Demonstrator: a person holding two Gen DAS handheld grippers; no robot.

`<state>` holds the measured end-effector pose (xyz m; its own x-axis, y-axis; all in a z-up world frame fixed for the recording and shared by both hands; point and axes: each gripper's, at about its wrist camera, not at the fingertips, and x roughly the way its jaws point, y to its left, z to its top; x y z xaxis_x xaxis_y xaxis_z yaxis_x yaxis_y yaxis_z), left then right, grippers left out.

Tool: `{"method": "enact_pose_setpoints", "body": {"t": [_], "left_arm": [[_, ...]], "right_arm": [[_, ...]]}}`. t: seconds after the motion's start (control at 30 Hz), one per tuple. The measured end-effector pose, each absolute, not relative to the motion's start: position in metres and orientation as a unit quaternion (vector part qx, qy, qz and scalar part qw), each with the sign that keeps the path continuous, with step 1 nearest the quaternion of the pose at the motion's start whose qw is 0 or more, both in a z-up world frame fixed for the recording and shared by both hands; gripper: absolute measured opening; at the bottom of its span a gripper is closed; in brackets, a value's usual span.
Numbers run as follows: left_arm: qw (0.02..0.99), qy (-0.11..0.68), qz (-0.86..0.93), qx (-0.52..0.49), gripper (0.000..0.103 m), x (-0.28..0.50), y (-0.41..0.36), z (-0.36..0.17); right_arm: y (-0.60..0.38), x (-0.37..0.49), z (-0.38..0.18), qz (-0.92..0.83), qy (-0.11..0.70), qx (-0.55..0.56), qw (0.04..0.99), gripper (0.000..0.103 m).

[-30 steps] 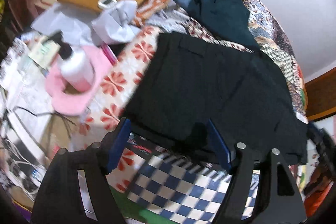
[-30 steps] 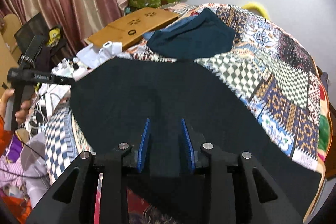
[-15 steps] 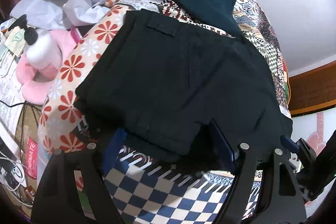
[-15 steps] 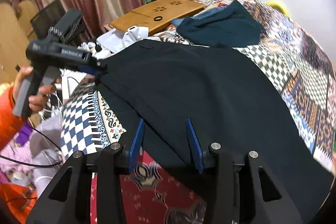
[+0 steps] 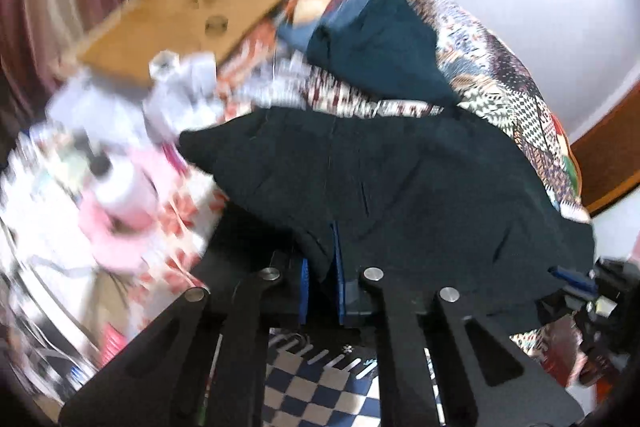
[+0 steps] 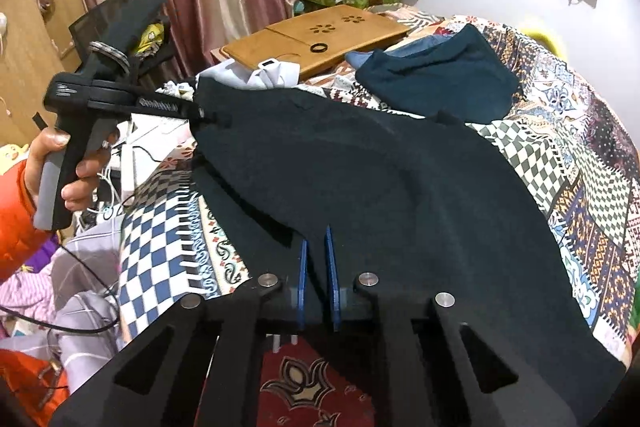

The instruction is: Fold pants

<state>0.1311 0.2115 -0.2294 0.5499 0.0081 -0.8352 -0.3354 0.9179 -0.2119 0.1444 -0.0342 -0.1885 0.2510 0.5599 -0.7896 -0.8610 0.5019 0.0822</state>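
Pinching black pants [image 6: 400,187]: left gripper [image 5: 321,267], right gripper [image 6: 315,259].

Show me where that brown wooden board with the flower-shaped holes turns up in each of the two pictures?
Left wrist view: the wooden board lies upper left, blurred, beyond the black pants.
Right wrist view: it sits top centre, sharp, in front of the curtains, a black ring lying on it.
Shared landmark: the dark teal garment lies just right of the board in both.
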Motion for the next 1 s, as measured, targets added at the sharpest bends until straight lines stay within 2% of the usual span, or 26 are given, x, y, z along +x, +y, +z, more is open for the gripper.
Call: {"method": "enact_pose_setpoints", "body": {"t": [0.13,0.3,0.47,0.57,0.63,0.83,0.9,1.0], "left_arm": [[0.875,0.452,0.115,-0.134,0.011,0.126,0.206,-0.222],[0.855,0.485,0.124,-0.135,0.011,0.125,0.208,-0.254],[0.845,0.501,0.126,-0.139,0.012,0.120,0.206,-0.276],[0.843,0.501,0.130,-0.148,0.013,0.117,0.206,-0.279],[0.841,0.503,0.135,-0.144,0.017,0.117,0.205,-0.279],[0.844,0.504,0.145,-0.115,0.033,0.108,0.204,-0.275],[0.844,0.502,0.150,-0.110,0.045,0.105,0.206,-0.273],[0.846,0.498,0.160,-0.107,0.055,0.100,0.213,-0.270]], "right_arm": [[-0.035,0.142,-0.189,0.466,0.414,-0.175,0.762,0.010],[-0.036,0.140,-0.189,0.470,0.437,-0.165,0.749,0.019],[-0.046,0.150,-0.169,0.483,0.436,-0.123,0.749,0.022],[-0.048,0.164,-0.160,0.464,0.424,-0.106,0.770,0.029],[-0.046,0.176,-0.159,0.448,0.419,-0.098,0.783,0.039],[-0.033,0.218,-0.184,0.381,0.439,-0.091,0.808,0.047],[-0.033,0.227,-0.200,0.365,0.459,-0.094,0.805,0.047],[-0.046,0.234,-0.220,0.351,0.482,-0.100,0.797,0.050]]}}
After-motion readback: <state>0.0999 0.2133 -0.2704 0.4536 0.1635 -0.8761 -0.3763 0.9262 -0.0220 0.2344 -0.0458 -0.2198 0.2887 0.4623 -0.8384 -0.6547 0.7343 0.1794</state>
